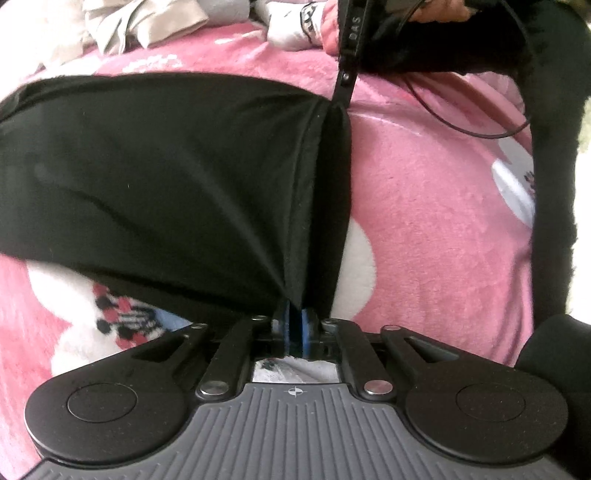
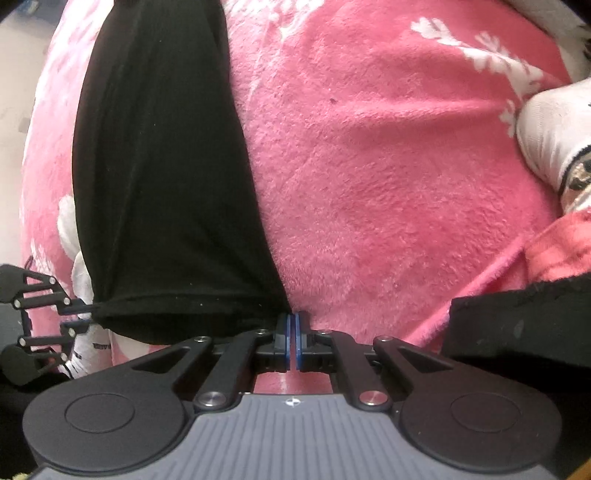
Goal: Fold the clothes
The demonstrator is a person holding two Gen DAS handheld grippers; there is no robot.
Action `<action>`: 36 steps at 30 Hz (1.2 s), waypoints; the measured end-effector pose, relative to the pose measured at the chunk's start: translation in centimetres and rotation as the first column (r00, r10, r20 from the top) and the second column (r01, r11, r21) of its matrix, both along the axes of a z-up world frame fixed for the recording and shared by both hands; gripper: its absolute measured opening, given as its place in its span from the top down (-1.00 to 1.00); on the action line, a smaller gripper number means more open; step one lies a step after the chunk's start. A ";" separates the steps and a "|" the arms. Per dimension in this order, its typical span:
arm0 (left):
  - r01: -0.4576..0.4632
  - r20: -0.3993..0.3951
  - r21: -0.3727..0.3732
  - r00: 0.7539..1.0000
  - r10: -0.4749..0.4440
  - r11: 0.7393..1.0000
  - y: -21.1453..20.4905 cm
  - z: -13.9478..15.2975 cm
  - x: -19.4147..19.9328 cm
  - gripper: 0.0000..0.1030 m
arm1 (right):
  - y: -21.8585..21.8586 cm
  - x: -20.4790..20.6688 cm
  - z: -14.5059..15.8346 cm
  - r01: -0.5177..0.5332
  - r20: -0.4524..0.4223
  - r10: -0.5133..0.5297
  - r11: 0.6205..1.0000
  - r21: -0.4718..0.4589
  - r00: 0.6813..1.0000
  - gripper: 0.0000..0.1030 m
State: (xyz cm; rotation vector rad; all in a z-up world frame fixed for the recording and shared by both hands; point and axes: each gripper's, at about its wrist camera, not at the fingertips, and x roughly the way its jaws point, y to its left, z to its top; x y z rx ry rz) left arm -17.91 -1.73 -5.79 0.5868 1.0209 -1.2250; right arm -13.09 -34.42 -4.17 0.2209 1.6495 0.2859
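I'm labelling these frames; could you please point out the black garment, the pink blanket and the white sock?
black garment [image 1: 166,166], left wrist view, flat middle.
pink blanket [image 2: 369,166], right wrist view, bare fleece.
white sock [image 2: 546,136], right wrist view, toe.

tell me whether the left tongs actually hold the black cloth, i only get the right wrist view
Observer: Yes. The left wrist view shows the left tongs shut on a gathered hem of the black stretchy garment.
Operator: anything else waiting to be folded
Observer: A crumpled beige garment lies at the far edge of the pink fleece blanket.
Operator: any snag risk near me
Observer: Possibly. A thin black cable loops over the blanket beside the right tongs.
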 end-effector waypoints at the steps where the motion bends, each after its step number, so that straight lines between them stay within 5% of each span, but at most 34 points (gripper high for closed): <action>1: -0.009 -0.007 0.001 1.000 0.009 1.000 0.1 0.1 0.0 0.64 | 0.0 0.0 0.2 0.002 0.002 -0.002 1.000 -0.008 1.000 0.79; 4: -0.034 -0.044 0.013 0.998 0.034 0.999 0.6 0.4 0.1 0.39 | 0.0 0.2 1.5 0.018 0.031 -0.017 0.999 -0.033 0.999 0.38; 14: -0.214 -0.122 0.095 0.967 0.225 0.972 3.1 3.3 2.1 0.08 | -1.8 1.5 9.9 0.184 0.241 -0.220 0.969 0.162 0.945 -0.01; 20: -0.424 -0.022 0.156 0.901 0.433 0.892 5.2 7.2 4.8 0.05 | -1.6 2.3 14.3 0.176 0.386 -0.241 0.965 0.196 0.891 -0.13; 23: -0.572 0.086 0.147 0.820 0.565 0.807 6.7 10.5 6.5 0.05 | -1.5 2.6 16.5 0.170 0.454 -0.251 0.962 0.212 0.855 -0.16; 26: -0.701 0.160 0.096 0.712 0.684 0.707 8.6 14.9 8.1 0.05 | -1.1 2.7 18.5 0.143 0.533 -0.233 0.968 0.205 0.813 -0.30; 34: -0.888 0.288 -0.184 0.362 0.887 0.422 12.0 29.3 9.2 -0.04 | 0.1 1.4 21.7 0.079 0.680 -0.254 0.957 0.278 0.688 -0.85; 36: -0.895 0.292 -0.251 0.294 0.910 0.370 12.1 32.3 9.1 -0.07 | 0.4 0.7 22.0 0.110 0.717 -0.266 0.960 0.257 0.645 -1.00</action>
